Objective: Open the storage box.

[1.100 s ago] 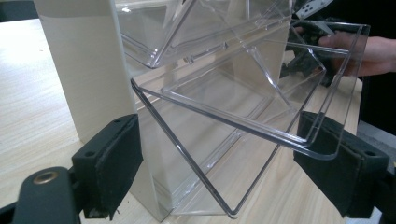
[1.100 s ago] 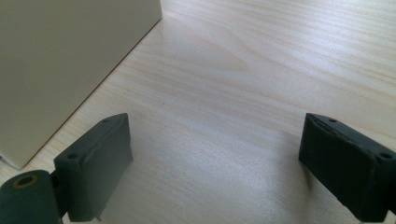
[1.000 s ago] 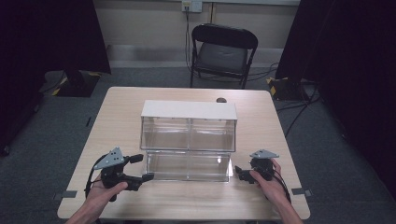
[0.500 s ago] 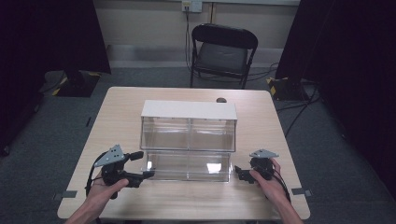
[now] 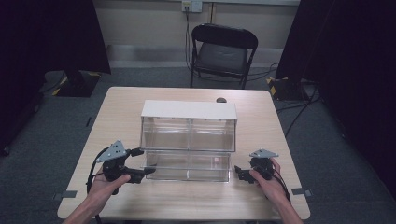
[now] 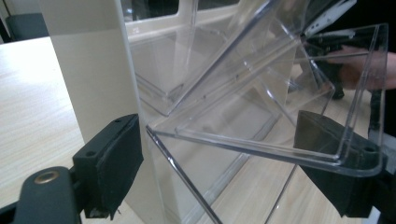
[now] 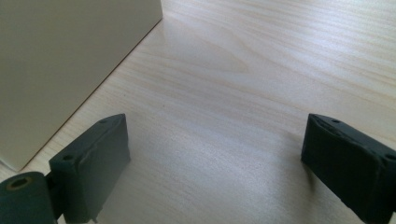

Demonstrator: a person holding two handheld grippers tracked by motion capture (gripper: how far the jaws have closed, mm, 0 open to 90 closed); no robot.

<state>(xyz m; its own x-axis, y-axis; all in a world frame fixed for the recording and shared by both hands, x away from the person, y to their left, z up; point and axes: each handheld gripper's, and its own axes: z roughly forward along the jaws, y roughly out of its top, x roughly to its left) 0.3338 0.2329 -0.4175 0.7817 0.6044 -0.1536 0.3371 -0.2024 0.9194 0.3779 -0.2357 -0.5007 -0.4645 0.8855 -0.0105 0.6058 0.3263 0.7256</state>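
A white-topped cabinet (image 5: 188, 110) with clear plastic drawers stands mid-table. Its lower clear drawer (image 5: 187, 165) is pulled out toward me and tilted. My left gripper (image 5: 144, 162) is at the drawer's left front corner and stands open. In the left gripper view that clear drawer (image 6: 261, 107) has its corner between the wide-apart jaws of the left gripper (image 6: 233, 163), beside the cabinet's white side wall (image 6: 88, 70). My right gripper (image 5: 238, 173) rests open just right of the drawer. In the right gripper view the right gripper (image 7: 224, 154) has bare table between its jaws, with the cabinet's side (image 7: 65, 60) at upper left.
The wooden table (image 5: 261, 121) has free room on both sides of the cabinet and along its front edge. A small dark object (image 5: 221, 99) lies behind the cabinet. A black folding chair (image 5: 224, 51) stands beyond the table's far edge.
Glints on the lower clear drawer have shifted, so it has moved a little. Both hands and grippers stay almost where they were.
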